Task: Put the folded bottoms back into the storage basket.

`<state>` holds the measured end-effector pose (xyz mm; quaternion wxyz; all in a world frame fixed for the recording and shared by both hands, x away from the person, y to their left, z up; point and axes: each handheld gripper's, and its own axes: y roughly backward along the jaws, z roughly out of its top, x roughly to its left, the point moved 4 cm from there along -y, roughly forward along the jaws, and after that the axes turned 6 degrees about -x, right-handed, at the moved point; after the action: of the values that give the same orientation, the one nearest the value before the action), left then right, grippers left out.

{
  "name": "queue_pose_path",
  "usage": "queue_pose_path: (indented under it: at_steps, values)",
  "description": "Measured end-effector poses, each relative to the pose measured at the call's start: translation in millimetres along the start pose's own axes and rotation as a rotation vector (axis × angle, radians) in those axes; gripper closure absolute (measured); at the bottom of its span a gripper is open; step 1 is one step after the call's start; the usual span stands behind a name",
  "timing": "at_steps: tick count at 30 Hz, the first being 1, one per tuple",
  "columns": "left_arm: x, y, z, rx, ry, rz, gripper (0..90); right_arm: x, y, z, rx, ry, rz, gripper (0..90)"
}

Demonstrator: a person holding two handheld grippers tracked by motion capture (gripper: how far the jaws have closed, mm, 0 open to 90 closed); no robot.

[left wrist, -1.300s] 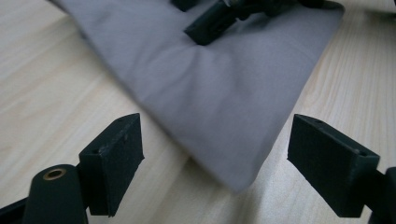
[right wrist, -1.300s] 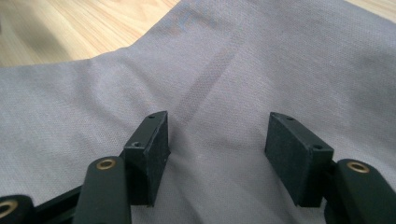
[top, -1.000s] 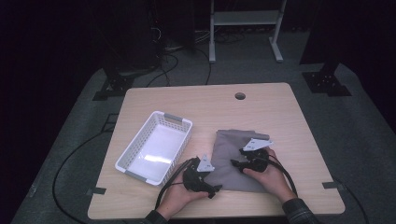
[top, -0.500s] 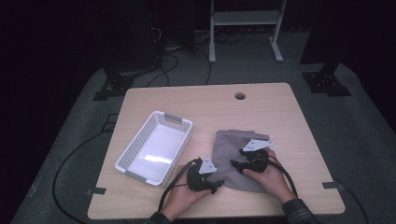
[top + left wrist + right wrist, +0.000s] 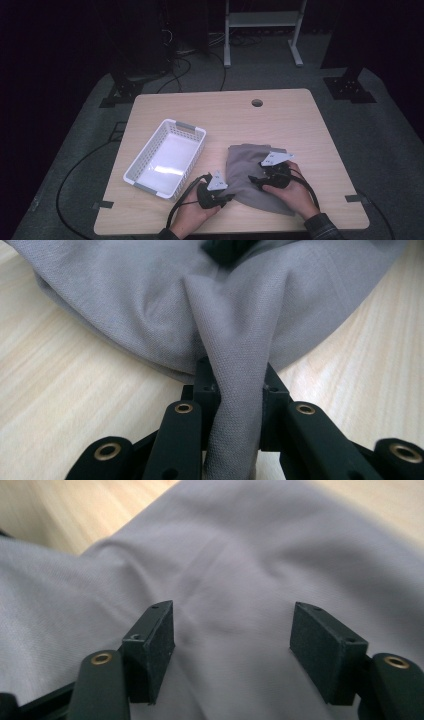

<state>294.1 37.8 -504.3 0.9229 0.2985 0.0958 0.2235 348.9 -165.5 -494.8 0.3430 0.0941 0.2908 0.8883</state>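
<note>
high view: a grey cloth (image 5: 252,172) lies on the wooden table (image 5: 220,115) at lower right of centre, with a white basket (image 5: 166,157) to its left. the left gripper (image 5: 226,198) meets the cloth's lower left edge; the right gripper (image 5: 254,180) rests on top of it.

left gripper view: the jaws have just been closing and now pinch a raised fold of the cloth (image 5: 235,385) at bottom centre.

right gripper view: the jaws have just been opening and stand apart over the cloth (image 5: 235,595), gripping nothing.
</note>
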Motion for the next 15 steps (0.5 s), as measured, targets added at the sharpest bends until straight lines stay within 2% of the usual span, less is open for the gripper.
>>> queue_pose_path:
  at_steps: [5, 8, 12, 15]
  values:
    - [0.9, 7.7, -5.2, 0.003, 0.018, -0.017, 75.5, -20.9, 19.3, 18.6, -0.073, -0.008, -0.029, 28.5]
    - [1.3, 12.4, -8.7, 0.000, 0.036, -0.024, 75.5, -37.0, 22.6, 26.9, -0.091, -0.024, -0.039, 24.7]
    - [1.3, 16.1, -12.3, -0.013, 0.066, -0.025, 75.1, -57.3, 12.9, 26.8, -0.065, -0.053, -0.026, 22.1]
    - [1.1, 17.9, -13.6, -0.012, 0.064, -0.020, 74.8, -65.3, -1.9, 18.1, -0.018, -0.076, 0.006, 20.9]
